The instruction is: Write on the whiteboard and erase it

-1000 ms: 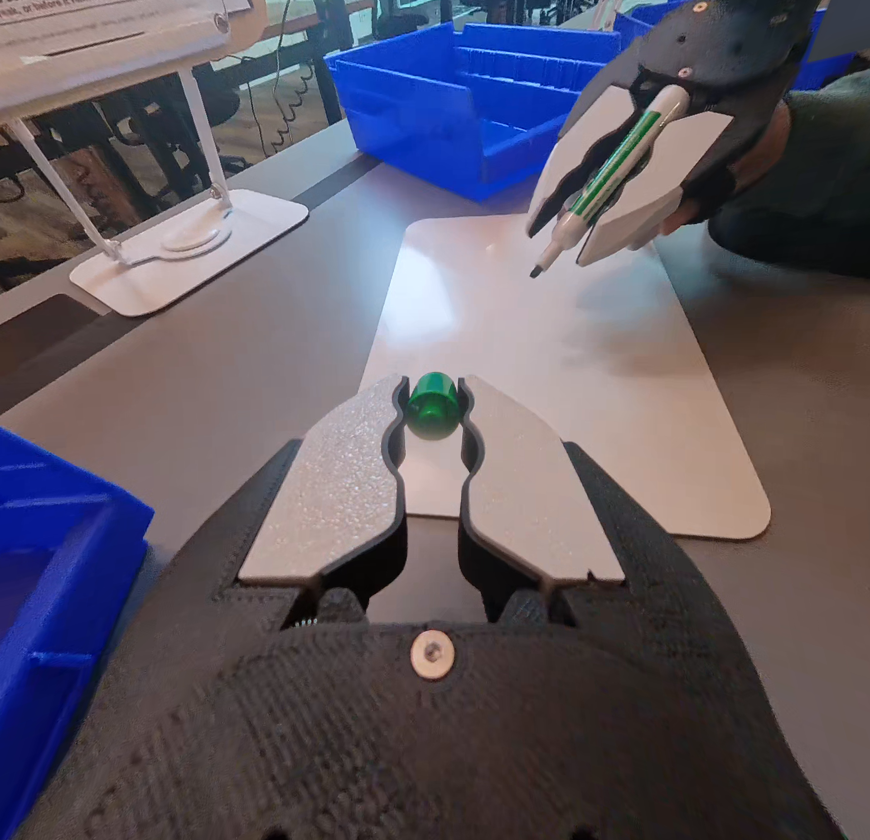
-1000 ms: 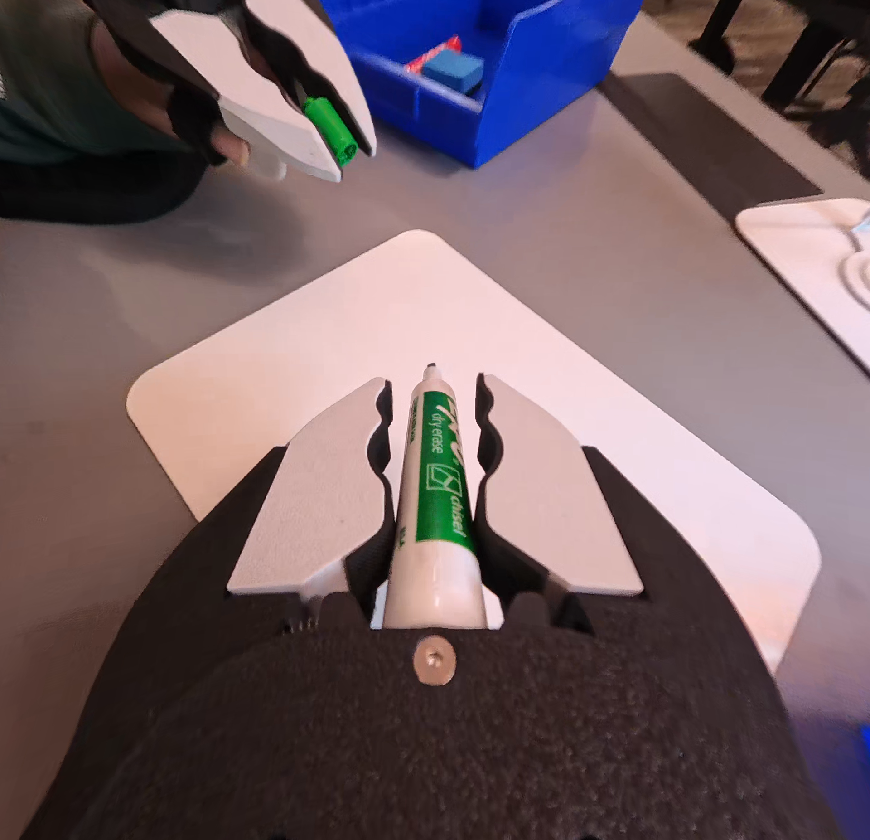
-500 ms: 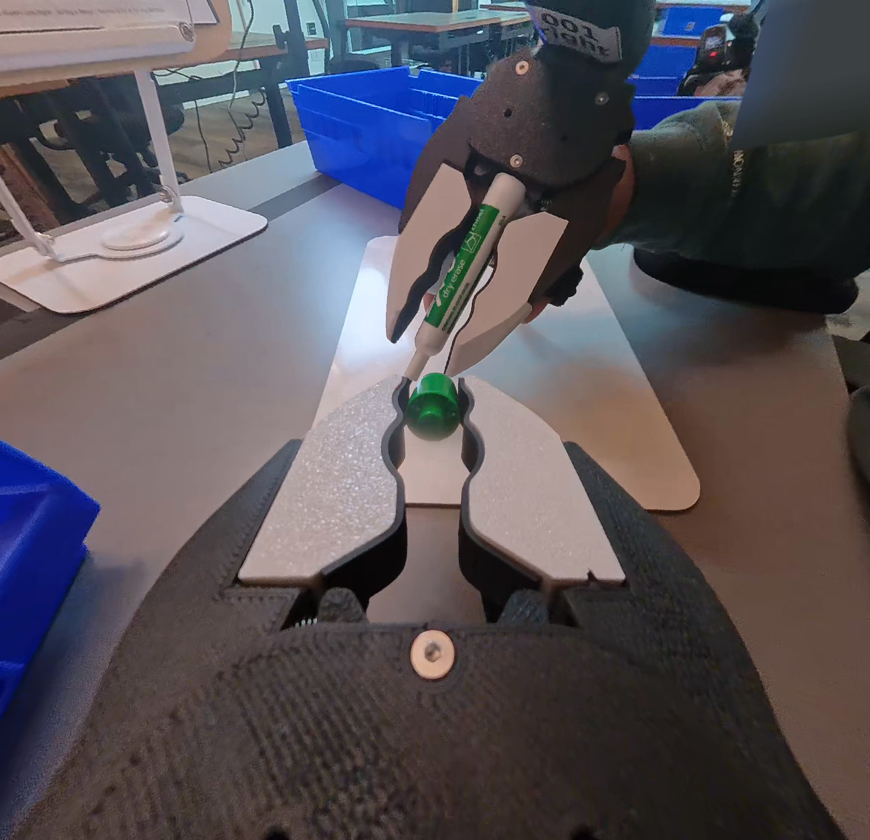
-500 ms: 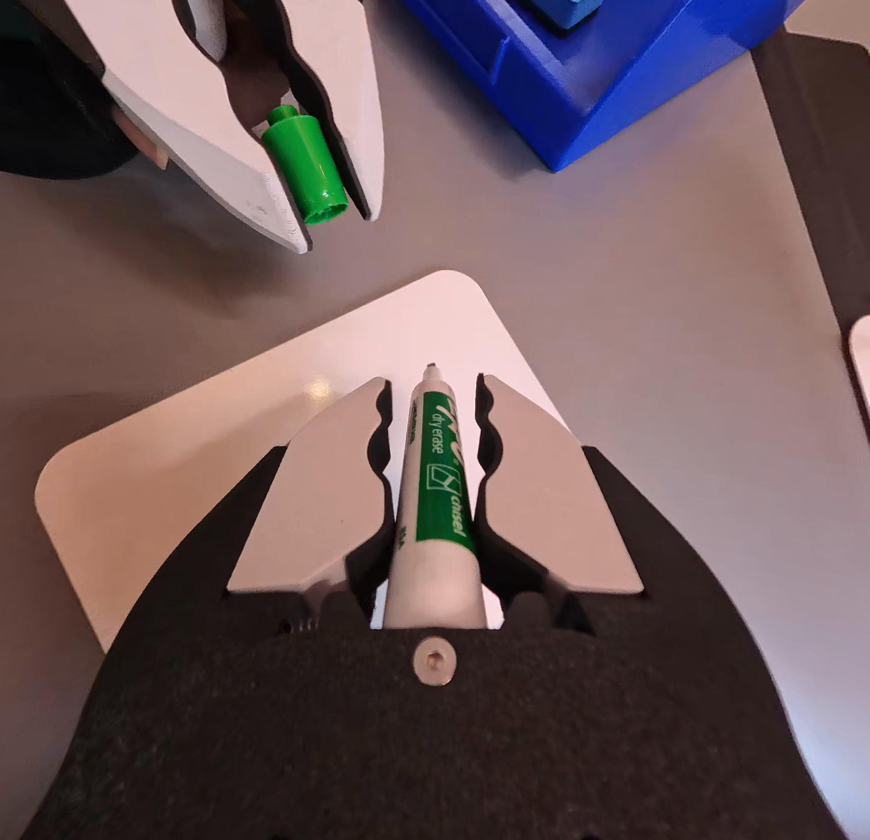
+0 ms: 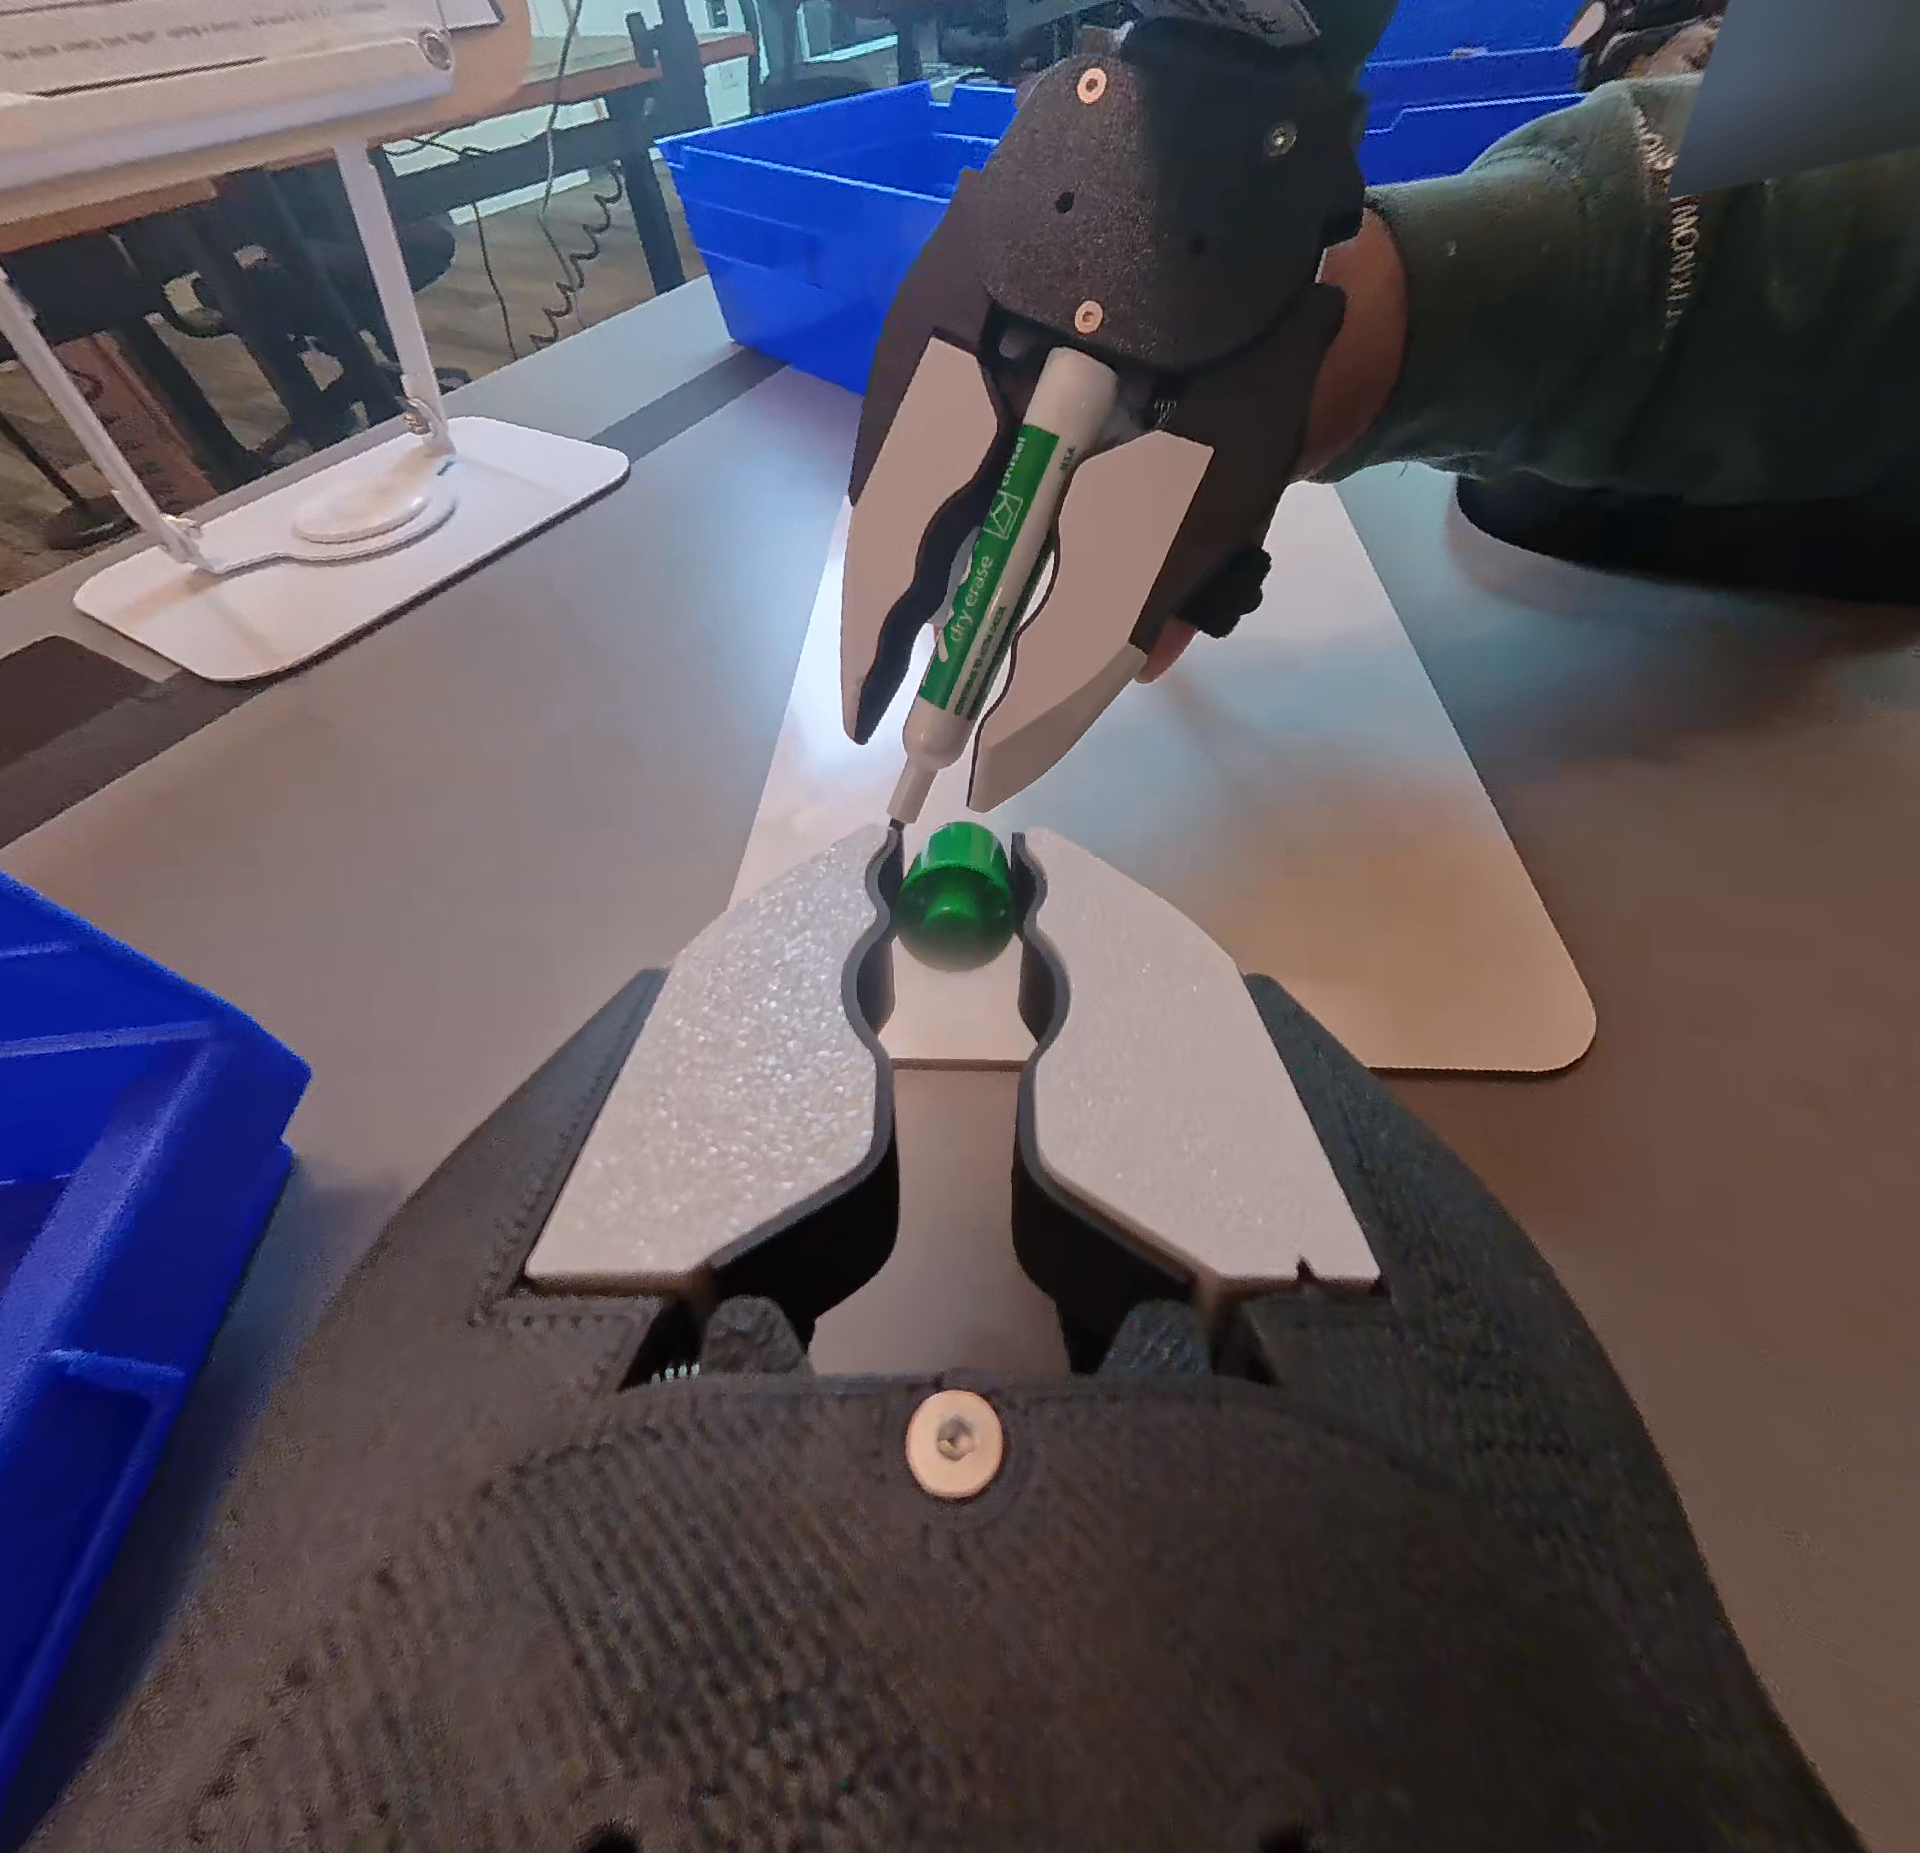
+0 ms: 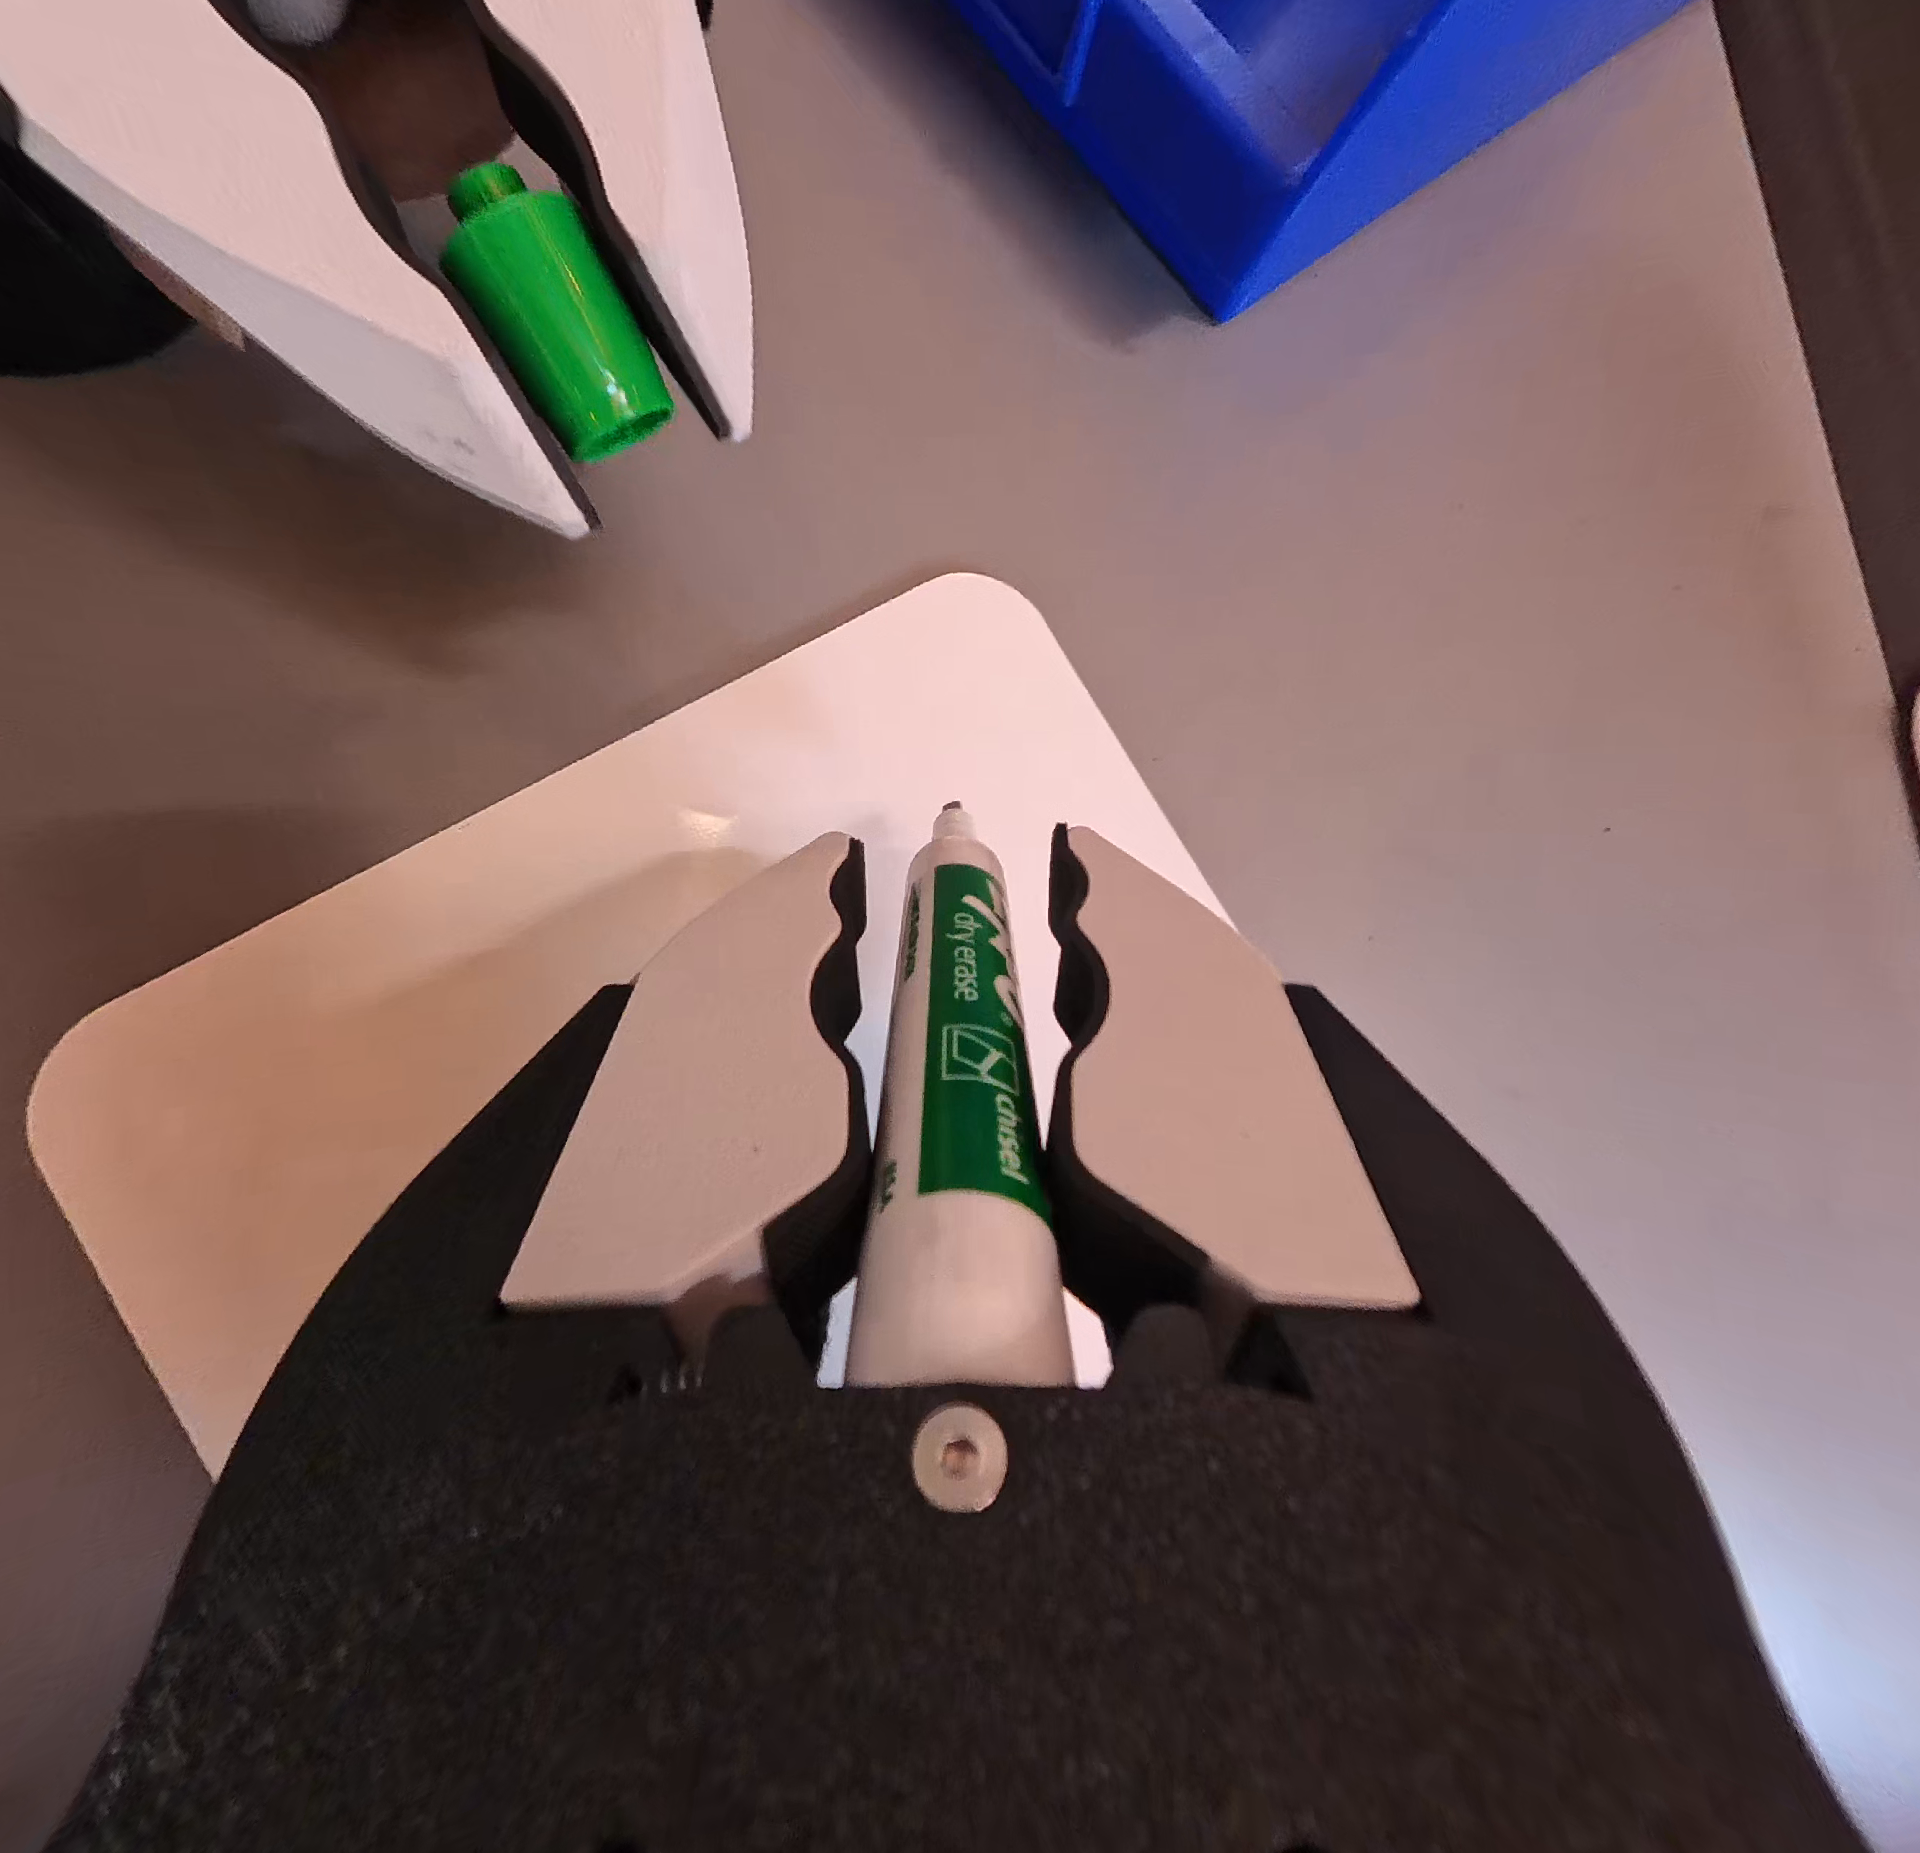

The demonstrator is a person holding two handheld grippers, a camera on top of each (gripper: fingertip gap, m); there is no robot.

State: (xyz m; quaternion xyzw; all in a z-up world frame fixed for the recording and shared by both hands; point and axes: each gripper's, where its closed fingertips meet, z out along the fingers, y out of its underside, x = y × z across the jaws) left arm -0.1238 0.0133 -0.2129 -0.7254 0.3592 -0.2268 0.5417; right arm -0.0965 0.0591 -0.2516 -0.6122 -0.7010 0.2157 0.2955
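A small white whiteboard (image 5: pixel 1299 868) lies flat on the grey table; it also shows in the right wrist view (image 6: pixel 520 972). My left gripper (image 5: pixel 954 847) is shut on a green marker cap (image 5: pixel 954 904), open end facing the other gripper. My right gripper (image 6: pixel 956 837) is shut on a white and green dry-erase marker (image 6: pixel 966 1055), uncapped, its tip pointing at the whiteboard's corner. In the left wrist view the right gripper (image 5: pixel 920 754) holds the marker (image 5: pixel 987 567) tip-down just left of the cap. In the right wrist view the left gripper (image 6: pixel 665 473) holds the cap (image 6: pixel 556 317) at upper left.
A blue bin (image 5: pixel 831 214) stands behind the whiteboard, another (image 5: pixel 104 1232) at my near left; it shows in the right wrist view (image 6: pixel 1351 89) too. A white sign stand (image 5: pixel 343 556) sits at the left. A person's green sleeve (image 5: pixel 1610 349) reaches in from the right.
The two grippers have come closer together. The marker tip has come down from over the far part of the board to just beside the cap in my left gripper.
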